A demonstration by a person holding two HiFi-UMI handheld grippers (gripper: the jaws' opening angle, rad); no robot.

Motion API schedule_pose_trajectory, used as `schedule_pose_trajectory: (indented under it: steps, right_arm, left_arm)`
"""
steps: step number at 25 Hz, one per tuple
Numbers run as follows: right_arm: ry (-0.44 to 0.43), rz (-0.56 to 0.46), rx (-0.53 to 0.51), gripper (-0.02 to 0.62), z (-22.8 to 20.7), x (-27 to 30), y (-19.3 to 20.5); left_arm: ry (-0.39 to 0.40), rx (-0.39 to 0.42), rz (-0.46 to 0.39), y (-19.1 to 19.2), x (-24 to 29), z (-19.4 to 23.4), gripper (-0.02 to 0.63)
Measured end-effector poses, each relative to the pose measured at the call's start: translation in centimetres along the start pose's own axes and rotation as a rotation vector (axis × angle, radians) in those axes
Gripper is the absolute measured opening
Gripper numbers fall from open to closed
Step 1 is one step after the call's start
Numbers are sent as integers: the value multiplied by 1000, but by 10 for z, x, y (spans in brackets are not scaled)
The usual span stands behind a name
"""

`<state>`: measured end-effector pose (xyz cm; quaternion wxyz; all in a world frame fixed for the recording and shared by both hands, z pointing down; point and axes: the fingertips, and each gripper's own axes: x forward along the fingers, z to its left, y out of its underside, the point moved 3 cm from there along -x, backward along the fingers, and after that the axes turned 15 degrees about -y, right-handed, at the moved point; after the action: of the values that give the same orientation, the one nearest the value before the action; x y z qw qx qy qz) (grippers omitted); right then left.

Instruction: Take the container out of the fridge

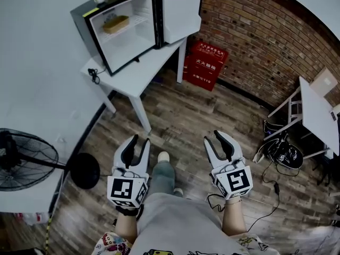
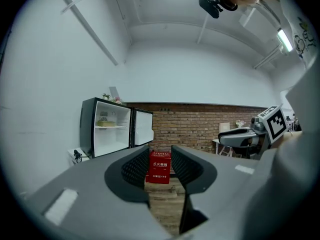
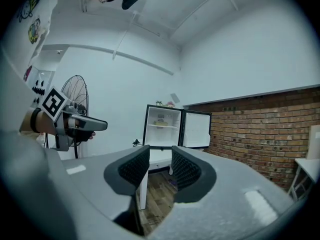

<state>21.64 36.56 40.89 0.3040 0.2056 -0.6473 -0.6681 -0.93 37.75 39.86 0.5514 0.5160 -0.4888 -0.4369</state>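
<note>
Both released, nothing between their jaws: left hand-held gripper (image 1: 140, 141) and right hand-held gripper (image 1: 212, 137). We find the container (image 1: 116, 23) on the upper shelf of the open fridge (image 1: 87, 31), well ahead and leftward, long axis across the opening; we judge the left nearer.

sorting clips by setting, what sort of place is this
Likely a studio or lab-type workroom, not a home kitchen: a mini fridge stands open on a white table, red crates sit by a bare brick wall, and a floor fan stands nearby.
</note>
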Motion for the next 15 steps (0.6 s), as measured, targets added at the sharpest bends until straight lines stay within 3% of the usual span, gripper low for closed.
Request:
schedule_pose_trajectory:
  steps: [8,15]
  right_arm:
    - [19,-3,23,147,-56,42,5]
    - [41,-10,34,160,-113,108,-9]
  left_arm:
    - [18,-2,-4,4,79,9,164]
    - [50,9,-2,-18,173,34,184]
